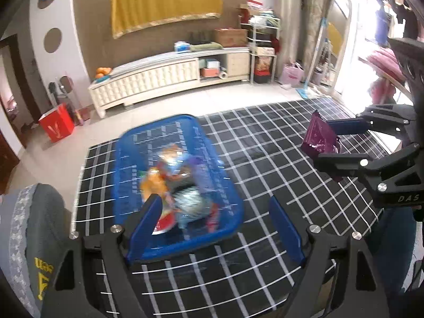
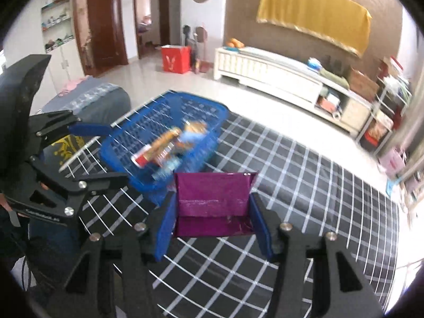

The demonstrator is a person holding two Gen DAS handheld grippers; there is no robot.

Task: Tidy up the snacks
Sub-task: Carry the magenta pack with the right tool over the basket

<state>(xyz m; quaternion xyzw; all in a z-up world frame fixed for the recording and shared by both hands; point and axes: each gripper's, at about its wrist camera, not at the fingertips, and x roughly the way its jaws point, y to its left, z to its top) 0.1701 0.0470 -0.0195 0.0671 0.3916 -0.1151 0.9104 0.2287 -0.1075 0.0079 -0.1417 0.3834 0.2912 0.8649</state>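
Pinching purple foil snack packet (image 2: 212, 206) between right gripper (image 2: 214, 228) pads, above checked cloth (image 2: 304, 185), blue basket (image 2: 159, 122) ahead-left. Probably light, crinkly, slippery; best gripped mid-body. Left gripper (image 1: 214, 230) spread wide, empty.

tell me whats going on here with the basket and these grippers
A person is sorting snacks on a checked tablecloth. The right gripper is shut on a purple snack packet, held above the cloth beside the blue basket, which already holds several snacks. The left gripper is open and empty, near the basket's front edge.
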